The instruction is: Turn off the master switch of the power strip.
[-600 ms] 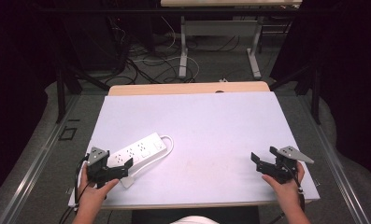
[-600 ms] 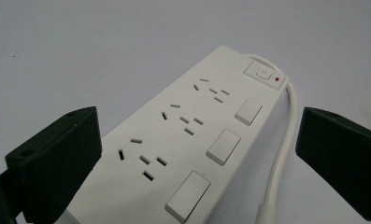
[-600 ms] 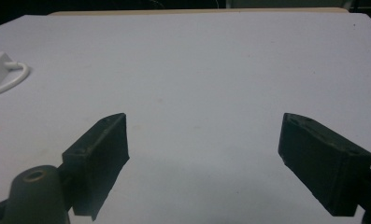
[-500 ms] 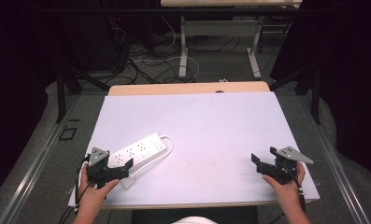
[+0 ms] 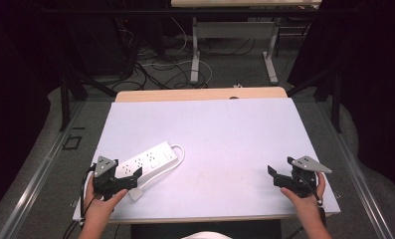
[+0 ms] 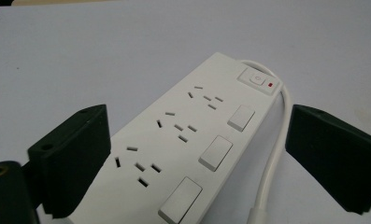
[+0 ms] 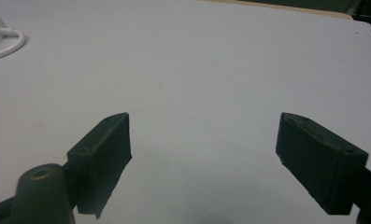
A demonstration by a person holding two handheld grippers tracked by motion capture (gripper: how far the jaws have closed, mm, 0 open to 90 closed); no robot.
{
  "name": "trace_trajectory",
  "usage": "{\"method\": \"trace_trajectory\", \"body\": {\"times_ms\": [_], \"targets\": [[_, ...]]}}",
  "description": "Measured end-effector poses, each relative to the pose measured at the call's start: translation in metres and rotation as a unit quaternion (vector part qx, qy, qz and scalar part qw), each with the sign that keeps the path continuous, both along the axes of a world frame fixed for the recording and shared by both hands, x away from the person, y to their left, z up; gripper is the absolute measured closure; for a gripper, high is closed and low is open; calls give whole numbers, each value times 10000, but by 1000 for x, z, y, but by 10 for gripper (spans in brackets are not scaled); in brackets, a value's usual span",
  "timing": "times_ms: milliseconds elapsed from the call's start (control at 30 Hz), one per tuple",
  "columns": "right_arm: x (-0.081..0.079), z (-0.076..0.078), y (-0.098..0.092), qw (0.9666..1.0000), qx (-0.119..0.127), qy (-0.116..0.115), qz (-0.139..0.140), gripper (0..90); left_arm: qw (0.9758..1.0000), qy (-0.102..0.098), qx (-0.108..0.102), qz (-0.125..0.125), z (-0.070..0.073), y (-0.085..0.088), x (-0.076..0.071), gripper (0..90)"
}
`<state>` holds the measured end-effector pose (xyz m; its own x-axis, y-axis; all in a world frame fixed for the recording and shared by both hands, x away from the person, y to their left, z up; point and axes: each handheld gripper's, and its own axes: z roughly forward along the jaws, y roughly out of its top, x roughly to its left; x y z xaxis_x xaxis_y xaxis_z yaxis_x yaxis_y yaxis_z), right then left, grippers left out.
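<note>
A white power strip (image 5: 148, 160) with several sockets and switches lies at an angle on the white table top (image 5: 225, 139), near the front left. Its white cable (image 5: 177, 158) loops back from the far end to a plug (image 5: 135, 194) near the front edge. My left gripper (image 5: 133, 178) is open at the strip's near end. In the left gripper view the power strip (image 6: 183, 140) and its cable (image 6: 276, 140) lie between the wide-apart jaws of the left gripper (image 6: 199, 121). My right gripper (image 5: 274, 175) rests open at the front right, and in its own view the right gripper (image 7: 202, 135) has only bare table between its jaws.
A strip of bare wood (image 5: 200, 94) runs along the table's far edge. Beyond it are loose floor cables (image 5: 155, 64) and the legs of another table (image 5: 195, 55). Dark curtains close in both sides.
</note>
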<state>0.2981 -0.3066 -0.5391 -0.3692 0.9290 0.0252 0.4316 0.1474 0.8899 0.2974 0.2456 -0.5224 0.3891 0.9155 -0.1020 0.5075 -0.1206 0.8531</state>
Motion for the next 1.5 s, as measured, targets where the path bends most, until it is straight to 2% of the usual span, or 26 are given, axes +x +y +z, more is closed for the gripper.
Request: {"method": "trace_trajectory", "body": {"times_ms": [133,267,333,433,567,667,833,933,967,1000,1033,1100,1200,1333,1500], "targets": [[1,2,0,9999,74,-112,-54,181,10000,10,85,-41,0,-1,-1,98],[2,5,1,9997,-89,-225,-23,198,9999,-13,102,-73,4,1,-6,151],[1,4,2,9998,-52,-191,-12,210,9999,-27,66,-101,5,2,-6,163],[-1,4,2,9997,-121,-223,-55,217,9999,40,38,-155,8,2,-5,208],[-3,4,0,9995,-51,-290,-90,216,9996,-85,90,-251,11,0,-3,227],[-4,5,0,9994,-135,-306,-79,216,9994,-149,105,-301,14,1,-2,233],[-5,6,1,9993,-135,-330,-129,216,9995,-145,-20,-286,15,4,0,239],[-7,7,4,9993,-184,-302,-133,216,9997,-155,4,-185,18,5,1,248],[-7,7,5,9989,-238,-400,-109,216,9998,-149,20,-157,20,6,2,251],[-8,8,5,9987,-311,-384,-117,216,9998,-162,71,-132,21,6,2,264],[-9,8,6,9988,-277,-382,-108,216,9998,-152,85,-101,23,7,2,264],[-8,7,7,9986,-316,-425,-73,216,9999,-105,23,-93,24,8,4,271],[-8,7,5,9986,-384,-352,-102,216,9999,-104,-86,-49,27,9,5,278],[-8,6,4,9989,-346,-274,-141,211,9999,-112,10,-55,33,9,8,306],[-7,5,4,9992,-303,-214,-152,204,9999,-99,-17,-104,43,9,11,365]]}}
